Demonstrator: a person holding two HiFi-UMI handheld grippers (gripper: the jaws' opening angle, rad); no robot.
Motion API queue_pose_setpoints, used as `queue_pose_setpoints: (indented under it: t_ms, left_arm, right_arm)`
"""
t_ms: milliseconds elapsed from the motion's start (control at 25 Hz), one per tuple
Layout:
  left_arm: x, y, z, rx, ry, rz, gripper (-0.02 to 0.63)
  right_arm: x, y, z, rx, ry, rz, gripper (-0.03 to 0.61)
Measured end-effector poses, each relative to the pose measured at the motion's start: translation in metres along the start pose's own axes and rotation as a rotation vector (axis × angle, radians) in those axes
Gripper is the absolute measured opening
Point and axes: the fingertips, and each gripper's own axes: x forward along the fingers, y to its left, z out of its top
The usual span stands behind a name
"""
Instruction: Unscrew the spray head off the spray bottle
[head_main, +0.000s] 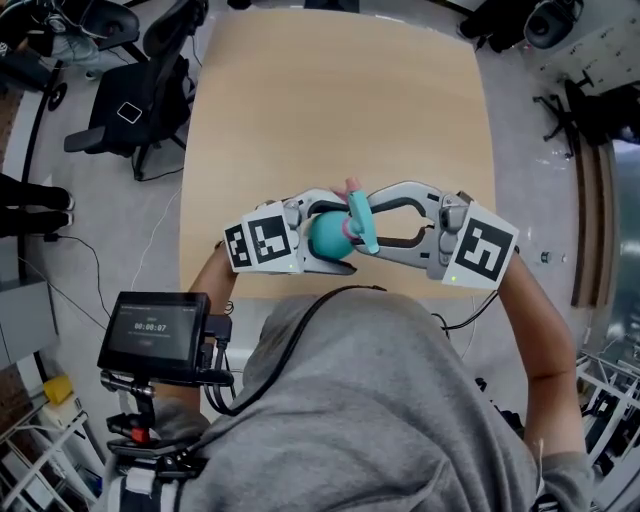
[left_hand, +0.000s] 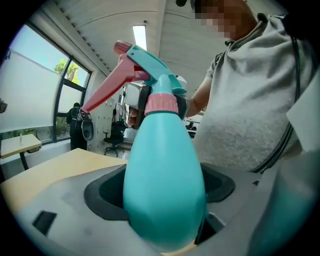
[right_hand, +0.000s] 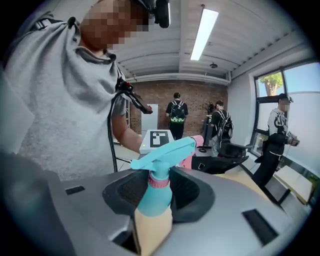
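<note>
I hold a teal spray bottle (head_main: 325, 237) in the air over the near edge of the wooden table (head_main: 340, 100). My left gripper (head_main: 322, 238) is shut on its fat body (left_hand: 165, 180), which fills the gap between the jaws. A pink collar (left_hand: 161, 103) joins the body to the teal spray head (left_hand: 150, 65), which has a pink trigger (left_hand: 107, 92). My right gripper (head_main: 366, 226) comes in from the right, and its jaws close on the neck at the collar (right_hand: 159, 181), below the spray head (right_hand: 165, 152).
Black office chairs (head_main: 140, 90) stand left of the table. A black device with a screen (head_main: 155, 335) hangs at my lower left. In the right gripper view several people (right_hand: 176, 117) stand far back near a brick wall and windows.
</note>
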Motion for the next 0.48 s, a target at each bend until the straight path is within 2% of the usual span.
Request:
queue_pose_setpoints:
  t_ms: [80,120,240,320,360,440,480]
  left_arm:
    - [-0.001,0.011,-0.001,-0.022,0.012,0.062,0.407]
    - [-0.001,0.021,-0.003,-0.039,0.027,0.119,0.407]
    - [-0.012,0.061,-0.024,-0.105,0.117,0.378,0.407]
    - [-0.023,0.083,-0.041,-0.13,0.199,0.549,0.407]
    - [-0.027,0.088,-0.046,-0.127,0.231,0.606,0.407]
    - [-0.029,0.092,-0.046,-0.098,0.272,0.666,0.407]
    - [-0.027,0.091,-0.043,-0.081,0.284,0.677,0.407]
  right_arm:
    - [-0.003,-0.007,-0.003,0.004,0.009,-0.032,0.137]
    - [-0.005,-0.011,-0.006,0.011,0.013,-0.058,0.142]
    - [-0.022,-0.031,-0.02,0.054,0.047,-0.195,0.192]
    - [-0.038,-0.05,-0.02,0.156,0.013,-0.332,0.193]
    - [-0.043,-0.058,-0.017,0.236,-0.022,-0.389,0.193]
    - [-0.042,-0.067,-0.015,0.371,-0.063,-0.448,0.193]
    - [-0.036,-0.068,-0.015,0.393,-0.053,-0.457,0.193]
